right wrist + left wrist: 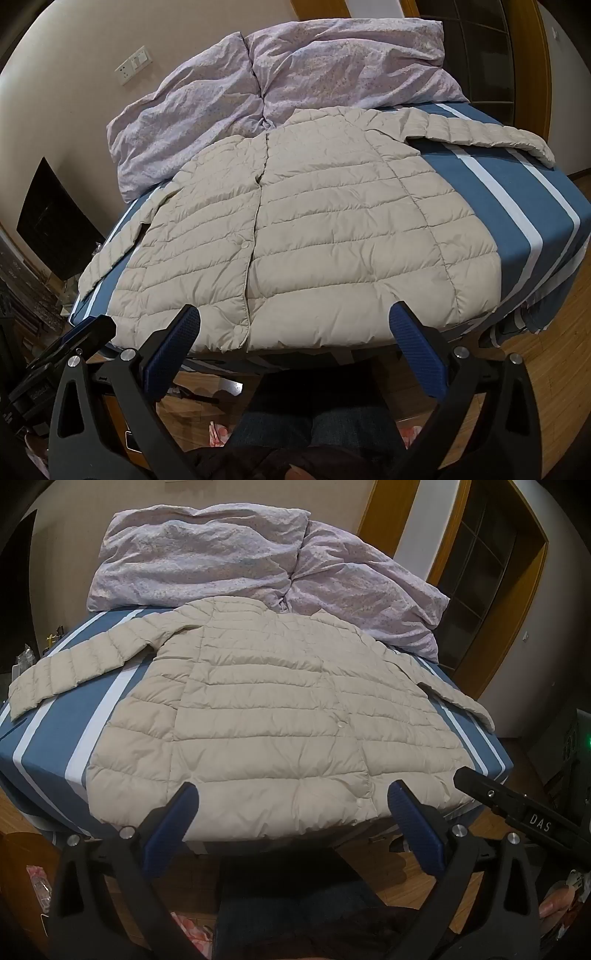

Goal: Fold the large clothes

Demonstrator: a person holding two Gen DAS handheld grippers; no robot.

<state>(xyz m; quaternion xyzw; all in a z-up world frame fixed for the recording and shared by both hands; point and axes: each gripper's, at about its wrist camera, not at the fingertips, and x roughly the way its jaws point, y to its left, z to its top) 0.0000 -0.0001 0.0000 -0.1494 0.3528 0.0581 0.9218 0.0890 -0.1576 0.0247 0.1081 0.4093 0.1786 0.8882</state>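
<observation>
From the left wrist, the left gripper (291, 794) hangs just short of the hem of a beige quilted down jacket (273, 709), its blue-padded fingers (171, 827) spread wide with nothing between them. Off to its right, this view alone catches the other tool from outside: the right gripper's black finger (491, 794) with a small "DAS" label, reaching toward the jacket's hem corner. It also shows the jacket's sleeve (70, 668) stretched far out to the gripper's left across the blue-and-white striped bedsheet (55, 731), and a wooden doorway (495, 590) beyond on the right.

The right wrist view gives the mirror of that. The right gripper (293, 314) is likewise wide open and holds nothing, poised just before the hem. To its left, low down, part of the left gripper (85, 332) pokes in. Only here do you see the wall sockets (133, 68) up on the left and the other sleeve (480, 134) running out to the far right.

The jacket lies flat, front up, spread over the near half of the bed straight ahead of both grippers, snap placket (255, 229) closed down its middle, collar away from them. Behind the collar sits a rumpled lilac floral duvet (314, 70). The hem hangs slightly over the near bed edge.
</observation>
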